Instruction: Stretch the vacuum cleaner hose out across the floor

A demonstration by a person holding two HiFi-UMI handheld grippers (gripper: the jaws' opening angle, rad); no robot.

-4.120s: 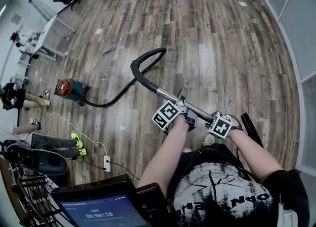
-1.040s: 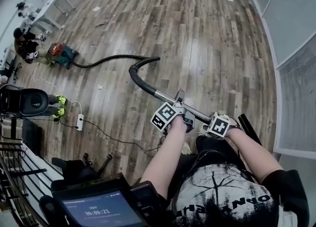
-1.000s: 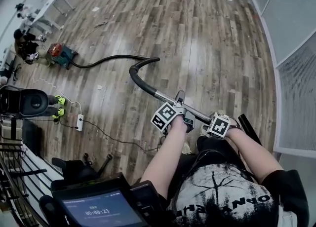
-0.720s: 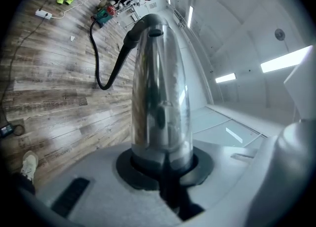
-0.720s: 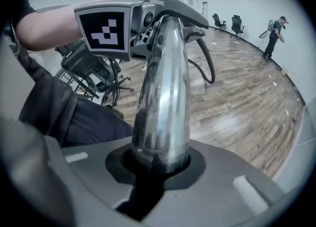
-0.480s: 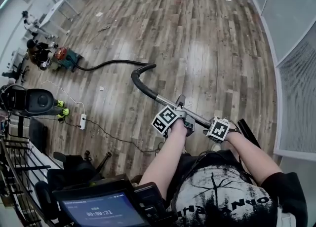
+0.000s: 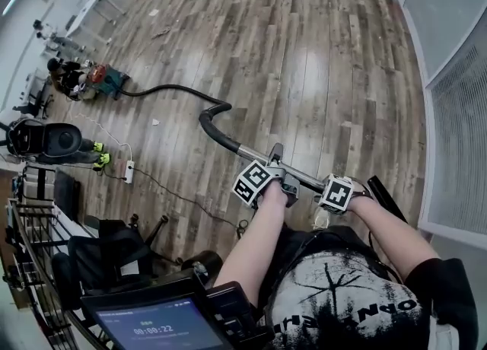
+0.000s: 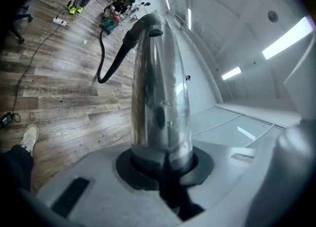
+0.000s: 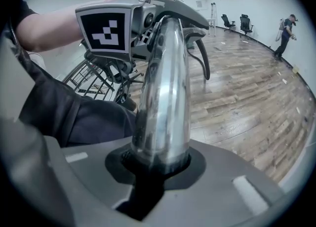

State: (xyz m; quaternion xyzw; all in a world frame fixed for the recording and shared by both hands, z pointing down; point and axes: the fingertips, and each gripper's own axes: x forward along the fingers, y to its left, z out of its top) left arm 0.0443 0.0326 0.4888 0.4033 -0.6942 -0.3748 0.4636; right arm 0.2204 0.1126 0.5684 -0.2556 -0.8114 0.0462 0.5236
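Wood-plank floor (image 7: 319,74) fills a wide, mostly bare room, and the small red and teal vacuum canister (image 7: 103,78) sits far off near its edge. From that canister the black flexible hose (image 7: 171,87) runs along the boards towards the person in a long, shallow wave. It then lifts off the floor at a curved black grip and joins the shiny metal wand tube (image 7: 255,154).

Judging by that line, most of the stretching looks done. The hose lies as one open run with no coil or loop, well clear of the canister. What is left is the gentle bend about midway from the canister and the raised hook at the wand end. A little more pull away from the canister should flatten both, and the wand end would then need to be laid down.

Both bare forearms reach forward and down from the torso, side by side. The left gripper (image 7: 288,182) holds the wand on the side nearer the canister. The right gripper (image 7: 326,189) holds it just behind, farther from the canister. Each gripper's fingers are closed firmly on the metal tube, which fills the gap between them in the left gripper view (image 8: 160,169) and the right gripper view (image 9: 158,169).
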